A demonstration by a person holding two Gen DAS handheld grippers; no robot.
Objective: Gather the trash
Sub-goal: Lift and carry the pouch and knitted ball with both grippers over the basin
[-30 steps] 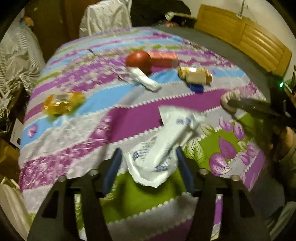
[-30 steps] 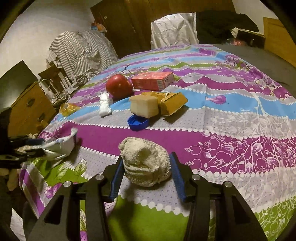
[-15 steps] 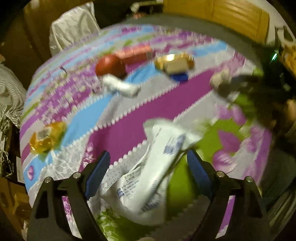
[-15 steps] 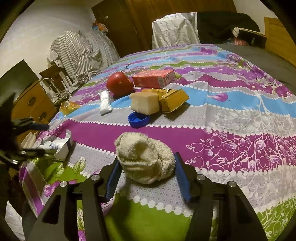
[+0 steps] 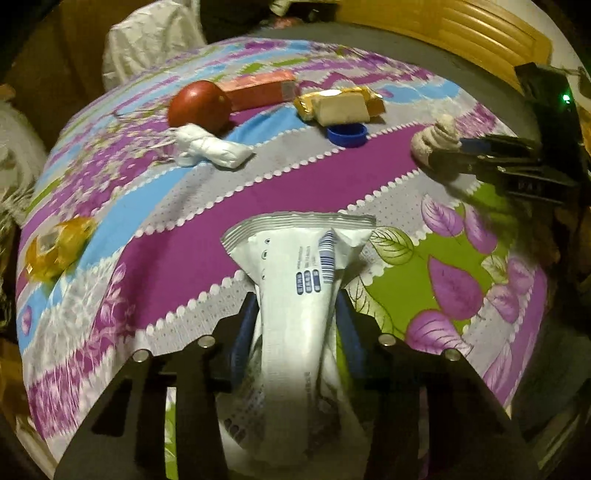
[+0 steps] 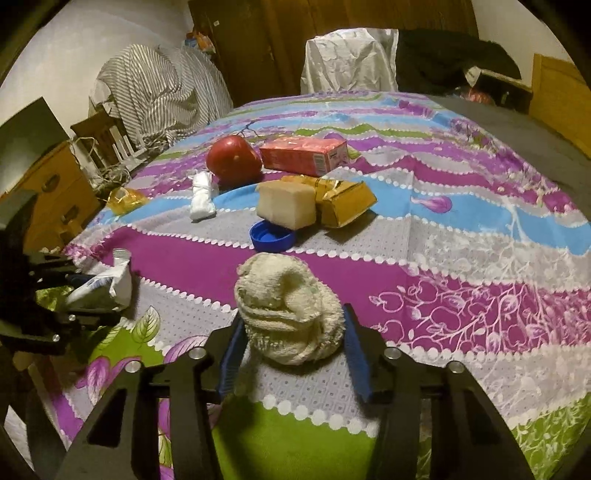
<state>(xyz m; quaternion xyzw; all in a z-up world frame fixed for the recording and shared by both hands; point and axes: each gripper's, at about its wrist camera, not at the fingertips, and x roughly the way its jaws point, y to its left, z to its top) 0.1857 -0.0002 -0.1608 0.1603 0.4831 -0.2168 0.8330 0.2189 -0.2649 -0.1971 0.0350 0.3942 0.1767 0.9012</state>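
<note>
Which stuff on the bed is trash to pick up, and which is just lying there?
Trash, likely:
white wrapper in the closing left claw
cloth wad in the closing right claw
yellow wrapper
blue cap
tissue wad

Just lying there, probably:
tomato
red box

Home bedroom. Bed [image 6: 461,229] with a floral striped sheet, wooden headboard [image 5: 461,33], wooden dresser [image 6: 51,199], dark wardrobe [image 6: 280,44]. Striped bedding [image 6: 155,88] heaped on a chair, clothes piled at the far end.
</note>
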